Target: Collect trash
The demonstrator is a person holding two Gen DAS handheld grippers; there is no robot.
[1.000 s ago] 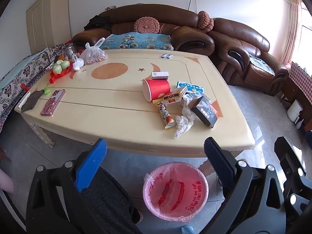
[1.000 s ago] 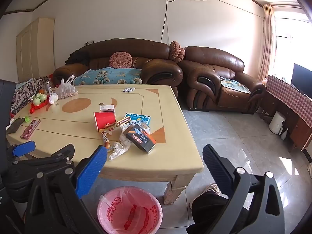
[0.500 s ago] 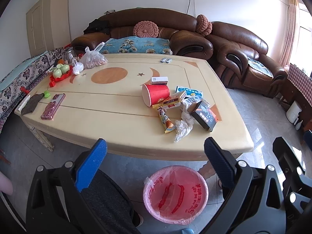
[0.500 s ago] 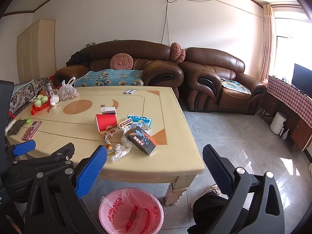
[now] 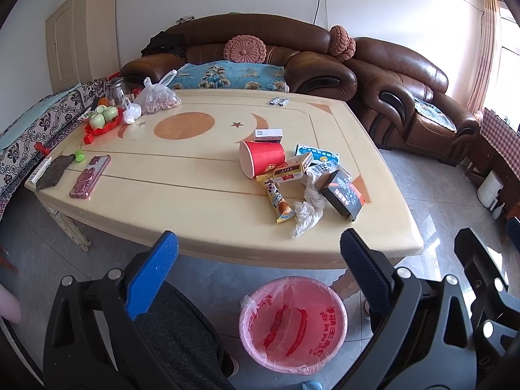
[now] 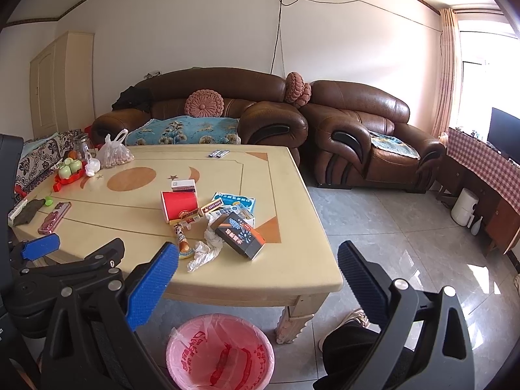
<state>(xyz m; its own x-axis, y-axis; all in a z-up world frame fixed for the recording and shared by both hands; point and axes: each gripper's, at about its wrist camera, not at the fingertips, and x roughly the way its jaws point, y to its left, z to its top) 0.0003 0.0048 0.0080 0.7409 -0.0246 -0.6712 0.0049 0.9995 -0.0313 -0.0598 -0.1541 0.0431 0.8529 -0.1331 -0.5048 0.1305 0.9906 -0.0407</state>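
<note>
On the cream table (image 5: 182, 201), toward its right half, the trash lies in a loose heap: a red paper cup (image 5: 262, 160) on its side, a white box (image 5: 268, 134) just behind it, a red-and-white carton (image 5: 291, 171) against the cup, a snack wrapper (image 5: 278, 200), crumpled plastic (image 5: 307, 209) and a tilted black box (image 5: 341, 195), with a blue packet (image 5: 317, 155) behind. On the floor below the table's near edge stands a pink-lined bin (image 5: 294, 321). The left gripper (image 5: 256, 279) and the right gripper (image 6: 258, 279) both hang short of the table with jaws spread wide and nothing between them. Well apart from the heap sit a pink phone (image 5: 90, 181), a red tray of green cups (image 5: 104, 121), a bag of nuts (image 5: 158, 99) and two small sachets (image 5: 279, 101). Brown sofas (image 5: 260, 55) stand behind.

The right wrist view alone shows the left gripper's blue finger (image 6: 40, 246) from the side, a checked cloth (image 6: 484, 165) on the cabinet and a dark screen (image 6: 503, 131). The left wrist view looks more steeply down on the tabletop.
</note>
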